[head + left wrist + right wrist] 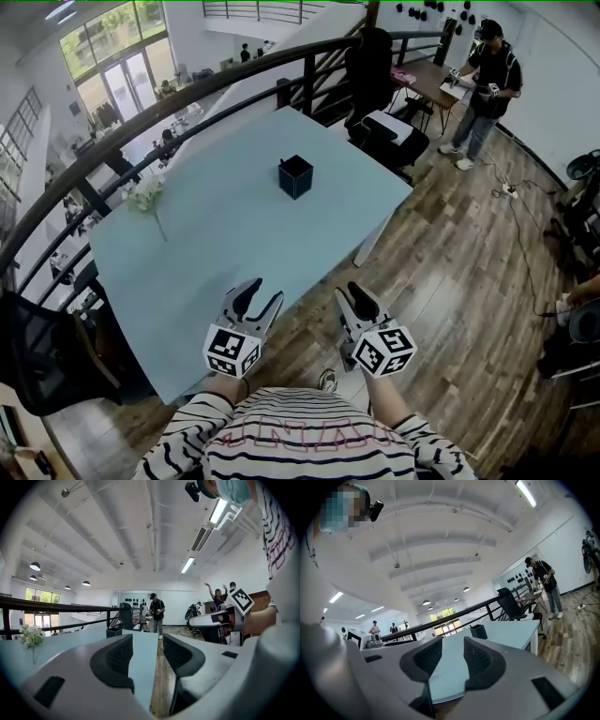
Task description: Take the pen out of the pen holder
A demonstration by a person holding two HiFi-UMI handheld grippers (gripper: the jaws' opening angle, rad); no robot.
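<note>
A black square pen holder (295, 176) stands on the pale blue table (216, 253), toward its far side. I cannot make out a pen in it from any view. My left gripper (264, 298) hovers over the table's near edge, open, with nothing between its fingers. My right gripper (354, 295) is beside it, just off the table's near right edge, also open and empty. Both point toward the holder, which is well ahead of them. The left gripper view shows the holder (114, 632) far beyond the open left gripper (147, 641). In the right gripper view the holder (478, 631) sits beyond the open right gripper (452, 644).
A sprig of white flowers (145, 195) lies on the table's left side. A dark railing (187, 103) curves behind the table, with a black chair (375, 66) at the far corner. A person (487, 84) stands at the back right on the wooden floor (450, 281).
</note>
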